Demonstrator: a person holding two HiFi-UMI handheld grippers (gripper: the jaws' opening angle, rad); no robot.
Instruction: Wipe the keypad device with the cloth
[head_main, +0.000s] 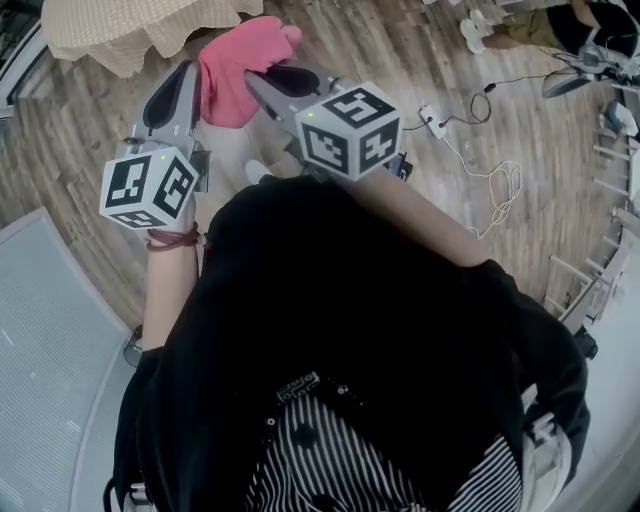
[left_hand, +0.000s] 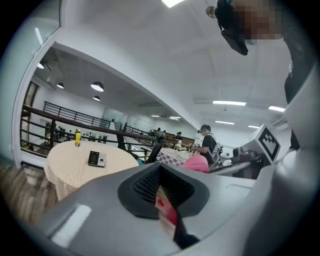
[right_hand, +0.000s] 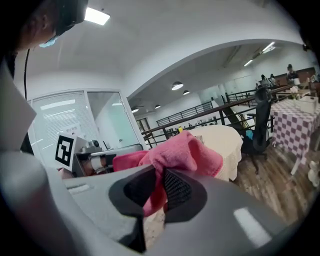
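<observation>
- Right gripper view: shows the right claw (right_hand: 160, 187) clenched on the pink cloth (right_hand: 185, 152), with the black ribbed pads pinching a fold between them.
- Leaves most of that cloth bunched in a soft heap above and beyond the jaws.
- Left gripper view: shows the left claw (left_hand: 160, 192) clenched, pads pressed together down to a thin slit.
- Reveals only a sliver of red and pale colour in that slit; cannot tell what it is.
- Places the keypad device (left_hand: 96, 158) flat on a round table (left_hand: 67, 170) under a beige checked cover, well apart from both claws.
- Sets a yellow bottle (left_hand: 77, 137) upright on the same table, behind the device.
- Head view: looks steeply down on both claws, held up side by side in front of a dark top (head_main: 330, 330), above a wooden floor (head_main: 450, 60).
- Puts the cloth at the tip of the right claw, just beside the left claw's jaws; cannot tell whether it touches them.
- Catches the table's edge at the top left, beyond the cloth.
</observation>
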